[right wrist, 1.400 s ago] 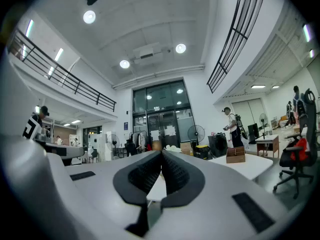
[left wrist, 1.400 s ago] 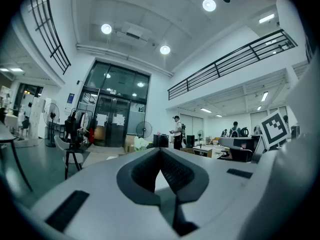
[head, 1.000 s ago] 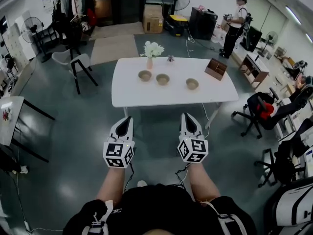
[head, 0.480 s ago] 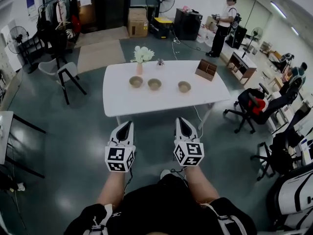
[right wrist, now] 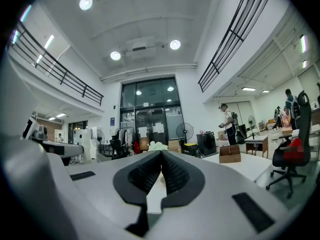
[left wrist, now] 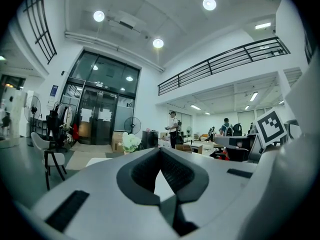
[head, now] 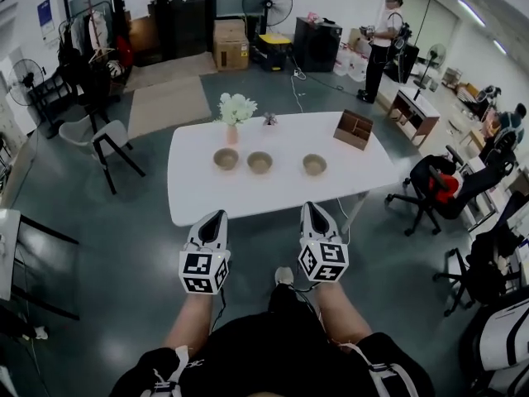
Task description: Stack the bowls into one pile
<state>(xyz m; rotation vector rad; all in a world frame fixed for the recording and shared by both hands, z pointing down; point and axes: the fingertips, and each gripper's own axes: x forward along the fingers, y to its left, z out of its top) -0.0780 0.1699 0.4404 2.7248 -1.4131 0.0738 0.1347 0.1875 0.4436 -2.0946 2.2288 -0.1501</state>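
Empty, pressed together: left claw (head: 216, 214), right claw (head: 313, 207), short of desk (head: 364, 176). Risk: reaching bowls (head: 259, 162) mid-desk unopened, knocking them toward vase (head: 235, 114) at desk's far edge.

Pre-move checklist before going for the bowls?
1. Bowls apart, upright on the table: ok. Left bowl, middle bowl, right bowl.
2. Left tongs empty: ok, shut on nothing.
3. Right tongs empty: ok, shut on nothing.
4. Tongs open for a grab: not ok.
5. Tongs at the table: not ok, both short of its near edge.
6. Vase clear of left bowl: cannot tell; it stands close behind.
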